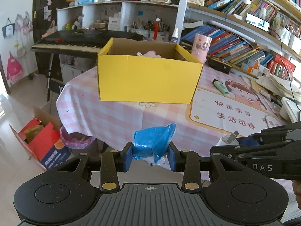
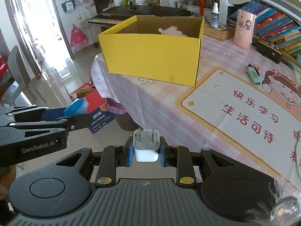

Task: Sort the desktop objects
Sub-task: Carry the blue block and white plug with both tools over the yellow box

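Both grippers loaded | left gripper (image 1: 150, 155) clamps blue packet (image 1: 153, 143) | right gripper (image 2: 146, 151) clamps white charger (image 2: 146, 147) | yellow box (image 1: 148, 79) ahead

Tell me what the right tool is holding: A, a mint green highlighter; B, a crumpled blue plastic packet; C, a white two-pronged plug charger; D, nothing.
C: the right tool is clamped on the white two-pronged plug charger, prongs pointing away from the camera toward the yellow cardboard box.
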`<state>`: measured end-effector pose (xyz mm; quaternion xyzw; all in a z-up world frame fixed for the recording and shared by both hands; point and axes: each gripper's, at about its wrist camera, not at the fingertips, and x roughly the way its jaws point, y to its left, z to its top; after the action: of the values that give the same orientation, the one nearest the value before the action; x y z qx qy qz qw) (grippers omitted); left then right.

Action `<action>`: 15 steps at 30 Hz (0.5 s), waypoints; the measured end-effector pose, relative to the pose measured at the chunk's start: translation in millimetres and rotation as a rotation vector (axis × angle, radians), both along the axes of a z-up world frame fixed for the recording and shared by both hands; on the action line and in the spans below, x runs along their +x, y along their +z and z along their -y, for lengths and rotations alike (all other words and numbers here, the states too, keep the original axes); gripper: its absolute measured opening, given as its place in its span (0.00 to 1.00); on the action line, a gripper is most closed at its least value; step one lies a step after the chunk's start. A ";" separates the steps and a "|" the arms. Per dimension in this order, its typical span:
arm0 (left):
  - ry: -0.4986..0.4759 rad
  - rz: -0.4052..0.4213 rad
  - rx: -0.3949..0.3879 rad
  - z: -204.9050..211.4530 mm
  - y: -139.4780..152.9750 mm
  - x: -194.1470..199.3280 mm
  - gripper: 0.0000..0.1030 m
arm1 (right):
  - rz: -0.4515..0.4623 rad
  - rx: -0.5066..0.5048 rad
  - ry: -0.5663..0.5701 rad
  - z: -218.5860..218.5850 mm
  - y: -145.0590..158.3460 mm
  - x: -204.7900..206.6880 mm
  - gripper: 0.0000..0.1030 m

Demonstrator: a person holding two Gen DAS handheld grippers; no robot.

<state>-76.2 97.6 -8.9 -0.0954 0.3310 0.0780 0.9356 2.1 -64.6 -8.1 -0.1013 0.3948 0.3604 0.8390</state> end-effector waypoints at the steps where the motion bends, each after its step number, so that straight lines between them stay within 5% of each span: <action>1: 0.002 0.002 -0.001 -1.0 0.3 0.0 0.35 | 0.002 0.000 0.001 -0.6 0.4 -0.1 0.24; 15: -0.008 0.036 0.016 -8.9 8.7 7.0 0.35 | 0.034 0.016 -0.027 -5.3 9.9 7.4 0.24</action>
<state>-69.3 106.5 -0.2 -0.0880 0.3139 0.0752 0.9424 9.5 -59.4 1.8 -0.0952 0.3787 0.3505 0.8513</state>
